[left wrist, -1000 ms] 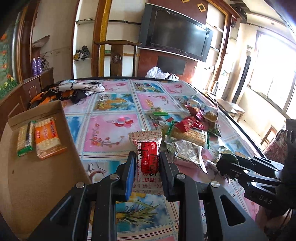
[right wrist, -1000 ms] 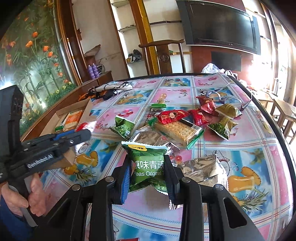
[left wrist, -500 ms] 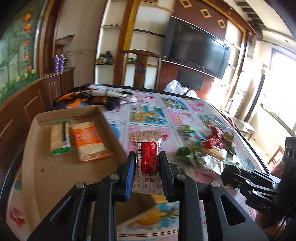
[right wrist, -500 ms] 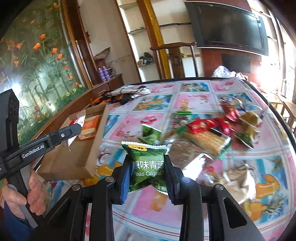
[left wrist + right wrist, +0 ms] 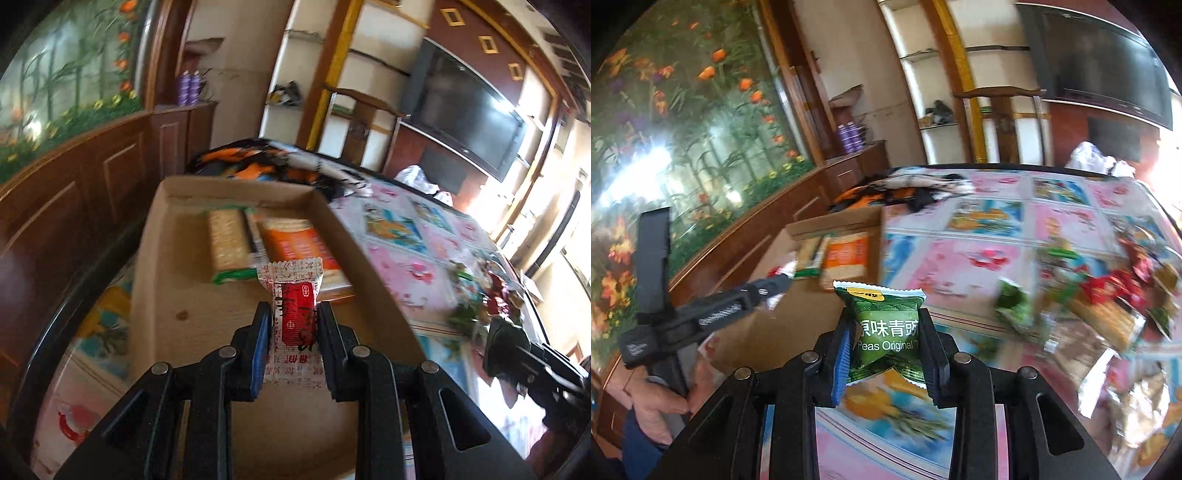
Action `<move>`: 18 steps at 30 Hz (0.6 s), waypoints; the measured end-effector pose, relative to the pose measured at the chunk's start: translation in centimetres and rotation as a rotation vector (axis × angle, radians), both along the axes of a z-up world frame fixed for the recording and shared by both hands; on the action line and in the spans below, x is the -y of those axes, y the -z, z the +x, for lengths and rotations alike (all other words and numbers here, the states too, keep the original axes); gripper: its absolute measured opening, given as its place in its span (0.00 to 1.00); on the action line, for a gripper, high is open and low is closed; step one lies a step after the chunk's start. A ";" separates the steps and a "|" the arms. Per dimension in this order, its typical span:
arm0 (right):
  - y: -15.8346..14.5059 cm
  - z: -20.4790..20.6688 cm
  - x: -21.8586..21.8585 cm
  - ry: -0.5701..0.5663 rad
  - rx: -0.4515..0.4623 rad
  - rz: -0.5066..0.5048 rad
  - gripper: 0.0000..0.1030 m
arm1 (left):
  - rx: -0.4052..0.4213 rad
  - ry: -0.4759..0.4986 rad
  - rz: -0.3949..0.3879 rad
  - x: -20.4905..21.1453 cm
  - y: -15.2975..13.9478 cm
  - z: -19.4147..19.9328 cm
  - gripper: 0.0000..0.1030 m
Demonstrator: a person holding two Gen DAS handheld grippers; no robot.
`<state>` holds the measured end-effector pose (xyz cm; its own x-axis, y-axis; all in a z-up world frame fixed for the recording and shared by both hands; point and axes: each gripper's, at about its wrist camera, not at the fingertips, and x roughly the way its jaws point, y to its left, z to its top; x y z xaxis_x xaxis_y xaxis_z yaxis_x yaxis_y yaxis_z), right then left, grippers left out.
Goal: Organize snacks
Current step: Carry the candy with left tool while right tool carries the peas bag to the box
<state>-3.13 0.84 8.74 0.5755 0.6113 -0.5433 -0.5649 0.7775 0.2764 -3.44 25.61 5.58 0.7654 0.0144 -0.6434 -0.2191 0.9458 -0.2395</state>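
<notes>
Where light glares, floral tablecloth, television

Two cracker packs in cardboard box (side by side), snack pile right

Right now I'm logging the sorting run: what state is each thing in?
Left gripper: shut on red packet, over box.
Right gripper: shut on green packet.
Box: open, two cracker packs lying inside.
Snack pile: loose on table.
</notes>
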 end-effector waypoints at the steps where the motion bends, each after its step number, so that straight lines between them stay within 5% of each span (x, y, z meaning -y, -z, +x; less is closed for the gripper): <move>1: 0.0 0.1 -1.0 -0.020 -0.001 -0.008 0.35 | -0.011 -0.015 -0.002 -0.3 0.3 0.1 0.24; 8: 1.7 2.2 -7.1 -0.097 -0.054 -0.066 0.35 | -0.059 -0.066 -0.021 -1.8 1.7 0.3 0.24; 18: 4.2 4.6 -9.7 -0.132 -0.131 -0.091 0.35 | -0.079 -0.070 -0.003 -1.4 2.4 0.6 0.24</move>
